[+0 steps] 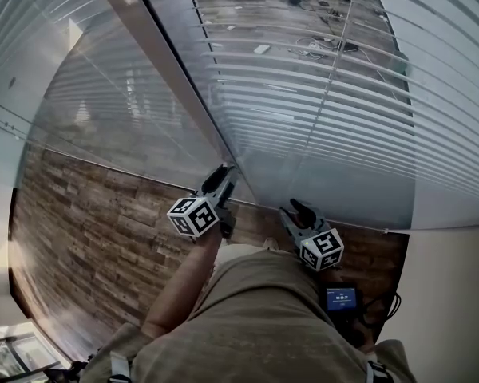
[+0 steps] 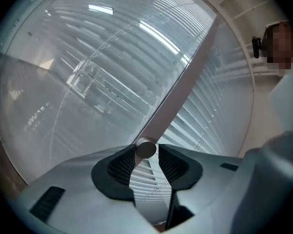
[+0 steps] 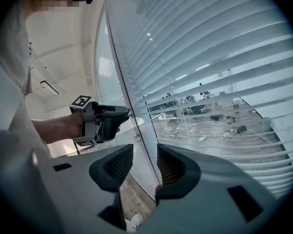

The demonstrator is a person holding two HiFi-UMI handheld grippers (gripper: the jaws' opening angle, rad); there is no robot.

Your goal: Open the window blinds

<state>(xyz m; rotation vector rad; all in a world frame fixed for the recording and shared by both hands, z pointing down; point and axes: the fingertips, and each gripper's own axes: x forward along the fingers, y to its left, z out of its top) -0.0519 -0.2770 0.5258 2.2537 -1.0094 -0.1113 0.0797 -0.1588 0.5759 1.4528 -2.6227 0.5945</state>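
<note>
Big picture first: a glass wall fills the scene, hung with two runs of blinds [image 1: 319,94]. The run on the left looks flat and milky. Through the slats of the run on the right you can see another room with cables strewn over its boards. Below the glass there's a wood-plank floor [image 1: 88,222], brown and worn-looking. The person stands right up against the glass, tan clothing filling the bottom of the head view.

Now the one wand [image 2: 185,82], a long grey rod slanting down between the two runs. Its round end sits right at the tips of the left gripper [image 2: 146,155]. Those jaws stand apart, and I can't tell if either pad touches it.

Two grippers in play, each with one marker cube. The right gripper [image 3: 145,147] hovers just beside the glass, jaws parted with nothing between them. One small dark device [image 1: 341,298] with a blue screen lies on the floor.
</note>
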